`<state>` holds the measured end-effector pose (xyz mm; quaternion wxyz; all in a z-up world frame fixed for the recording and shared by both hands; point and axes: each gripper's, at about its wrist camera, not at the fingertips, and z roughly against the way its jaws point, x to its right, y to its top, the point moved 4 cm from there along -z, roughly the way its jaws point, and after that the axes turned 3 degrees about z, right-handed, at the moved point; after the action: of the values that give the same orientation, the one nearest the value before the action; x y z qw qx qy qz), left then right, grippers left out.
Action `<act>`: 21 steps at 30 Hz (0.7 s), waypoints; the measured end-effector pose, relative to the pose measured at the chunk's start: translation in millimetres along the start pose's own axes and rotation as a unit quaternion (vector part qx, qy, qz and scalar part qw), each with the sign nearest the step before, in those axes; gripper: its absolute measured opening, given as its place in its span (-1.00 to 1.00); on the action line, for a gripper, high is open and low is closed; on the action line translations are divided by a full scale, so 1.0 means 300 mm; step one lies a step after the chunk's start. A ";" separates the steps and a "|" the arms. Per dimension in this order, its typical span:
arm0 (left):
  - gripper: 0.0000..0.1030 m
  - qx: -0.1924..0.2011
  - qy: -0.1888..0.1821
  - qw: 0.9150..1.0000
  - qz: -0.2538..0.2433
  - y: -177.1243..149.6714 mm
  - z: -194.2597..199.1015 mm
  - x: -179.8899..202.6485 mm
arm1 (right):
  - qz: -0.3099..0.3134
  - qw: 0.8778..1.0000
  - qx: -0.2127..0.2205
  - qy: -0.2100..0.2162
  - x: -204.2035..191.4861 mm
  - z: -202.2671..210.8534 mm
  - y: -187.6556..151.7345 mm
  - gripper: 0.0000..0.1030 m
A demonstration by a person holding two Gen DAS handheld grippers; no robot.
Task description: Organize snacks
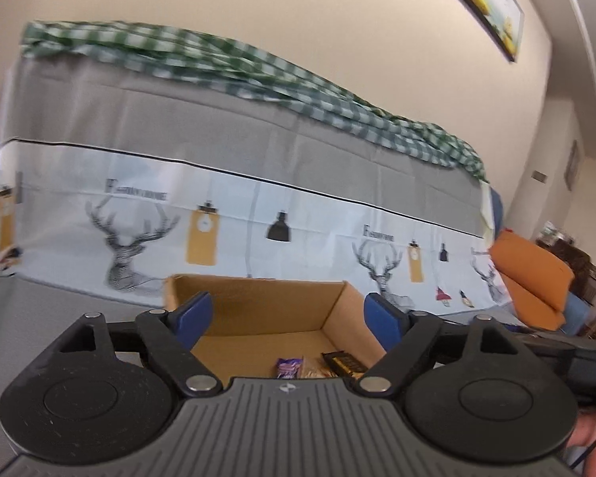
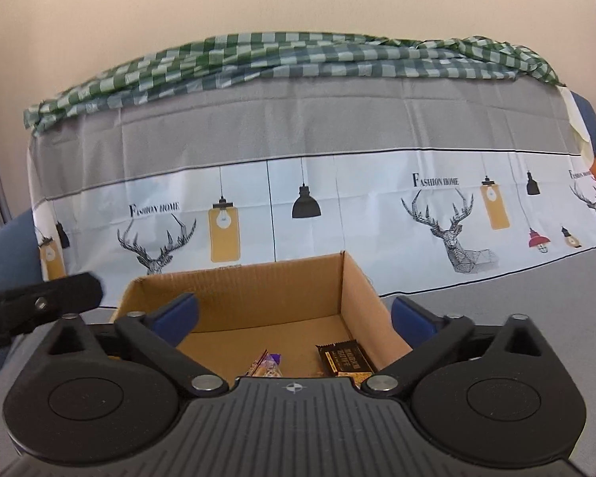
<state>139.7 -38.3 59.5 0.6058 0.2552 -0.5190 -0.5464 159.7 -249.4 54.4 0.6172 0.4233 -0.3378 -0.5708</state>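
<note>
Snacks: three wrapped pieces lie on the floor of the cardboard box (image 2: 258, 310) — a dark bar (image 2: 343, 359), a purple packet (image 2: 275, 359) and a tan packet (image 2: 260, 365) touching it.
Box: open-topped, on the grey tabletop (image 2: 536, 298), in front of a deer-print cloth (image 2: 357, 206); it looks meant as the collecting place, so these pieces seem already sorted.
Left gripper (image 1: 288, 320): fingers spread wide, holding nothing; it hangs over the box's near side, the snacks low between the fingers and close to its body.
Right gripper (image 2: 294, 318): fingers also wide apart and empty — box between them, dark bar nearer the right finger.
Reason, as a guess: both sit open above the box as after a drop or before a reach.
Further snacks: none in view outside the box.
</note>
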 end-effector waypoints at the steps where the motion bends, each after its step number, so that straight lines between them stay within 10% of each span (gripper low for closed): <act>1: 0.72 -0.007 0.001 1.000 0.007 -0.007 0.027 0.004 | 0.001 1.000 -0.002 0.001 0.006 0.026 -0.005 0.99; 13: 0.99 -0.147 0.071 0.986 0.011 -0.308 0.186 0.109 | -0.005 0.997 -0.067 -0.028 0.096 0.201 -0.215 0.99; 21: 0.99 -0.153 0.116 0.981 -0.013 -0.325 0.128 0.057 | 0.050 0.995 -0.080 -0.027 0.075 0.190 -0.253 0.99</act>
<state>64.0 -70.8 -7.2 0.6869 0.2279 -0.3519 -0.5936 79.4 -278.8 7.4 0.6676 0.3393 -0.3283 -0.5757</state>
